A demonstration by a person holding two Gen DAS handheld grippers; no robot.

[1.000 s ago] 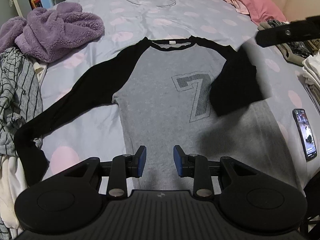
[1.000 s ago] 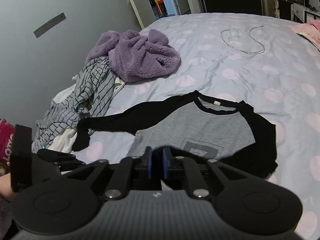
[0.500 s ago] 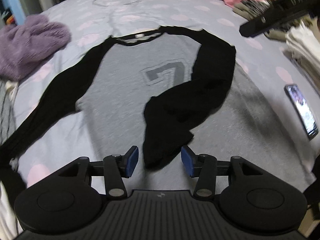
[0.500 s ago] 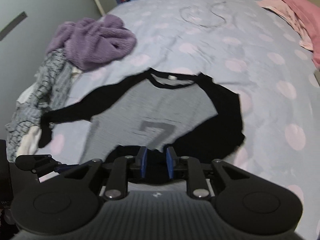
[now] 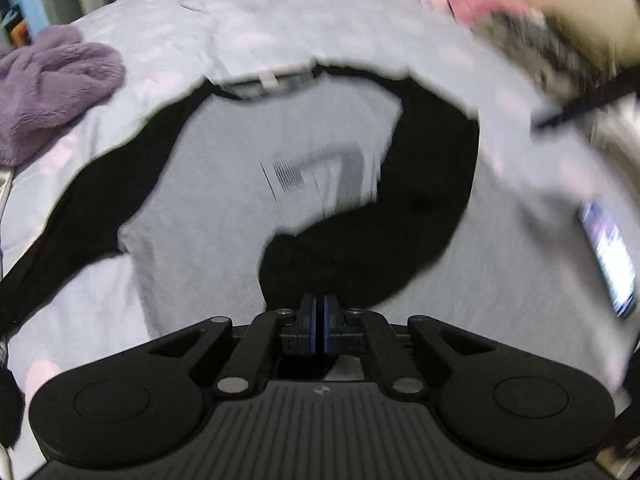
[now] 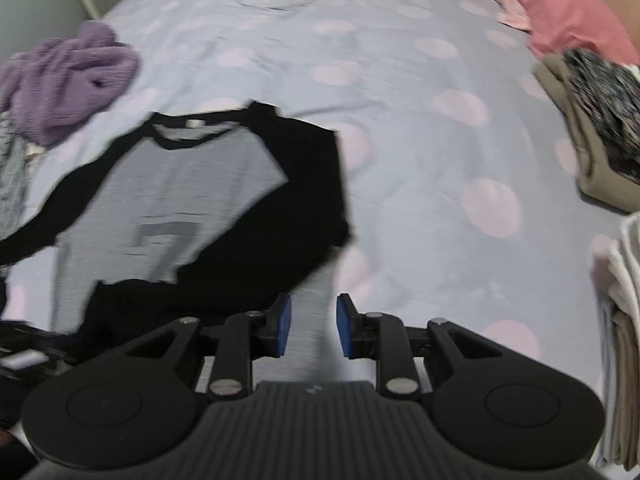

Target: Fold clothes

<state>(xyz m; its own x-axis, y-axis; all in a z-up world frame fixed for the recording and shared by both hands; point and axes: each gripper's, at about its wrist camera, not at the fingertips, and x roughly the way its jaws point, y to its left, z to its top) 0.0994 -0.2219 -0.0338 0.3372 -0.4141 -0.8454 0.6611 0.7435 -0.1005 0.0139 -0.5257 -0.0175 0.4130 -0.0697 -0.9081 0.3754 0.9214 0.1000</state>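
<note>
One sleeve (image 5: 420,216) now lies folded across the shirt (image 5: 224,216); the left gripper (image 5: 319,320) has clenched onto its cuff as the right gripper (image 6: 310,326) opens empty.

1. A bed (image 6: 400,128) covered by a pale sheet with pink dots is seen.
2. A purple fleece (image 6: 68,80) is heaped at its left edge.
3. A phone (image 5: 612,256) is laid near its right edge.
4. Pink fabric (image 6: 568,12) is bunched at its far right corner.
</note>
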